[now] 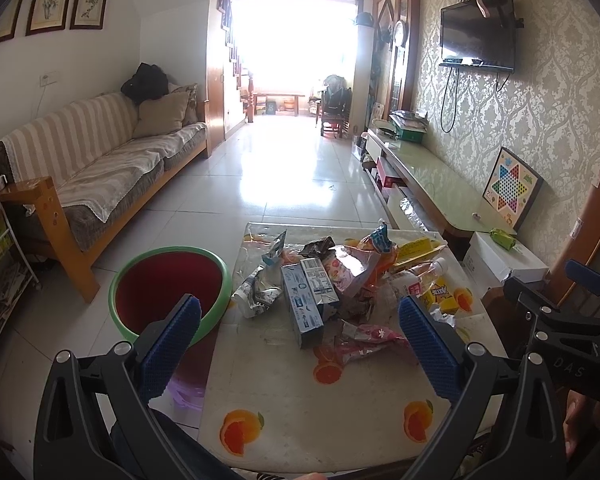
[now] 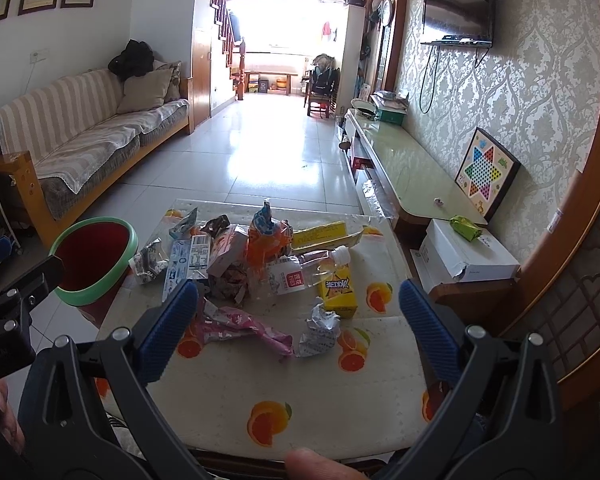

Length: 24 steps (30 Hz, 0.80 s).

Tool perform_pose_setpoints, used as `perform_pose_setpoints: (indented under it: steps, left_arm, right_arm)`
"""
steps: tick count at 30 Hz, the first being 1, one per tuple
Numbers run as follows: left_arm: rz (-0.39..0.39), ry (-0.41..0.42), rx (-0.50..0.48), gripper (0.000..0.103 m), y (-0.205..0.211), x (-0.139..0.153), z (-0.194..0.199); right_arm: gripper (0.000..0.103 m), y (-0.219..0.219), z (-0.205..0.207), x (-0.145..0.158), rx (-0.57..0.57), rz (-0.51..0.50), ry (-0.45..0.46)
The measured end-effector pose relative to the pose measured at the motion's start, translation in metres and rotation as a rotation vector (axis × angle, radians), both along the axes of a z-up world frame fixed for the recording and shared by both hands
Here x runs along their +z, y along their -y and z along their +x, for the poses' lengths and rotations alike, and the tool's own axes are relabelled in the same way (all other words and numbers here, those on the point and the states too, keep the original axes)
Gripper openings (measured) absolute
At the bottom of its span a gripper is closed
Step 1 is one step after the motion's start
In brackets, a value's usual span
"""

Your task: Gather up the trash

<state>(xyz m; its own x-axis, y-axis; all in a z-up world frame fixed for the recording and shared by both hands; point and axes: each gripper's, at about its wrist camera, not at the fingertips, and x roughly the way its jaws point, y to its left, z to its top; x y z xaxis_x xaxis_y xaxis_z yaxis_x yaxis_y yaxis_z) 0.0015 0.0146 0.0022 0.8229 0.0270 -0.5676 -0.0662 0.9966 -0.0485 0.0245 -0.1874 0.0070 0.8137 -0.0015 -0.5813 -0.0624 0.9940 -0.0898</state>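
Left gripper (image 1: 300, 334) spread wide, nothing between its blue pads, hanging over the near half of the table (image 1: 312, 432); right gripper (image 2: 298, 318) likewise released and empty, also above the near table edge. Tablecloth white with orange-fruit prints. Nearest litter: pink wrapper (image 2: 246, 328) lying flat just past the right gripper's left pad, crumpled silver foil (image 2: 319, 330) just beside it at 3 o'clock. Next out: yellow drink carton (image 2: 337, 287) upright, clear plastic bottle (image 2: 300, 274) on its side touching the carton's far-left edge. At 10 o'clock from the bottle, blue-and-white carton (image 1: 306, 300) lying flat, with a crushed silver pouch (image 1: 256, 294) at its left. Middle of the heap: orange snack bag (image 2: 266, 236) standing crumpled; behind it a yellow box (image 2: 320, 234) lying flat toward the far edge. Green-rimmed red bin (image 1: 168, 292) on the floor at 9 o'clock of the table, close by its left edge. Farther off: striped sofa (image 1: 100, 160) at 10 o'clock, low TV bench (image 1: 432, 176) at 2 o'clock, wall television (image 1: 478, 36) above it.
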Motion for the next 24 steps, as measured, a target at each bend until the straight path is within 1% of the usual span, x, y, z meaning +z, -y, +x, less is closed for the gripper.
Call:
perform_pose_setpoints:
  steps: [12,15,19,22,24]
  left_arm:
    - [-0.001,-0.003,-0.001,0.095,0.001,-0.001,0.000]
    - [0.001,-0.013,-0.004,0.095,0.004,-0.006,0.000]
    - [0.003,-0.056,-0.017,0.095,0.007,-0.023,0.007]
    - [-0.001,-0.114,-0.045,0.095,0.010,-0.043,0.018]
    - [-0.021,-0.162,-0.077,0.095,0.012,-0.060,0.030]
  right_arm:
    - [0.099,0.001,0.001,-0.002,-0.003,0.000,-0.001]
    - [0.099,0.003,0.001,-0.004,-0.006,0.002,-0.007]
    - [0.099,0.010,0.007,-0.020,-0.025,-0.004,-0.040]
    - [0.099,0.020,0.012,-0.038,-0.043,-0.007,-0.072]
    - [0.099,0.027,0.014,-0.051,-0.061,-0.011,-0.099]
